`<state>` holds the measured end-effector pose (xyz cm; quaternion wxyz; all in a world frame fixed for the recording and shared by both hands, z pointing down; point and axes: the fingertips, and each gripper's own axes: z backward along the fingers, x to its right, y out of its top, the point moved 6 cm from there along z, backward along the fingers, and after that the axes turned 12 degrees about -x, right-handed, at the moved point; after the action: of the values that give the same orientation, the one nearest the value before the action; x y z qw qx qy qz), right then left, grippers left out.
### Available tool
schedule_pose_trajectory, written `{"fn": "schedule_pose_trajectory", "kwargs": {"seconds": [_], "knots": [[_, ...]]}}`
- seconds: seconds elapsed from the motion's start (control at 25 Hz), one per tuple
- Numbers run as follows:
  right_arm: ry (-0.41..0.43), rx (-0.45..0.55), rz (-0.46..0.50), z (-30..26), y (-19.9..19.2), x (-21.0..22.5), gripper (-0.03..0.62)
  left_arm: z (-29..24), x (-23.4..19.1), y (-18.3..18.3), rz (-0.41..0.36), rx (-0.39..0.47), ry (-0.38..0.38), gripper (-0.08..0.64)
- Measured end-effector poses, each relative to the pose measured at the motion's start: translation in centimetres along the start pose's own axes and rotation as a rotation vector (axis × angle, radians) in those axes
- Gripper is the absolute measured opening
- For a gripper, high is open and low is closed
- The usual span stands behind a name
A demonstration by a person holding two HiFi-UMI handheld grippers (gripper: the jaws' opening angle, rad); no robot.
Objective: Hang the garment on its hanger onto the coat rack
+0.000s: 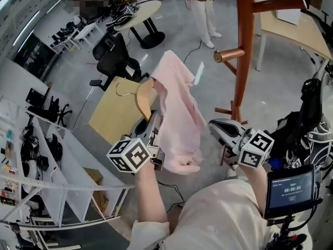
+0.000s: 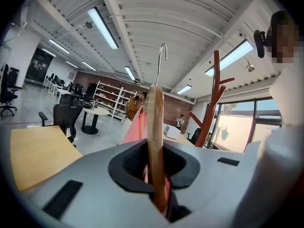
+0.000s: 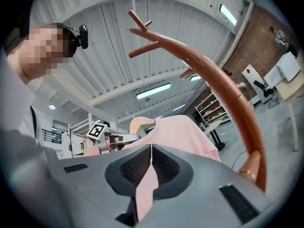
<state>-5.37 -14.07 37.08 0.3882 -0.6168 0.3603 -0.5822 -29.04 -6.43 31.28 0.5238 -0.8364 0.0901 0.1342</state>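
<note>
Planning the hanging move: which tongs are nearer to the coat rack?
Right. The right tongs, shut on the garment, sit close beside the coat rack; the left tongs, shut on the hanger, are farther away, across the garment.

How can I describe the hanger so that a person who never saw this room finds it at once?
Start at the reddish-brown coat rack; left of it, in the head view, a pink garment is held up. The hanger pokes out of its upper left side, clamped in the left gripper: the only curved pale wood with a metal hook.
</note>
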Motion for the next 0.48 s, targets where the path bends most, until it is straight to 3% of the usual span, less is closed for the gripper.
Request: {"fn": "schedule_pose_trajectory", "kwargs": {"seconds": [0.48], "knots": [[-0.094,0.07,0.004,2.9,1.2,1.1,0.012,-9.4,3.3,3.0,-0.099,-0.079,-0.129,0.038]]}}
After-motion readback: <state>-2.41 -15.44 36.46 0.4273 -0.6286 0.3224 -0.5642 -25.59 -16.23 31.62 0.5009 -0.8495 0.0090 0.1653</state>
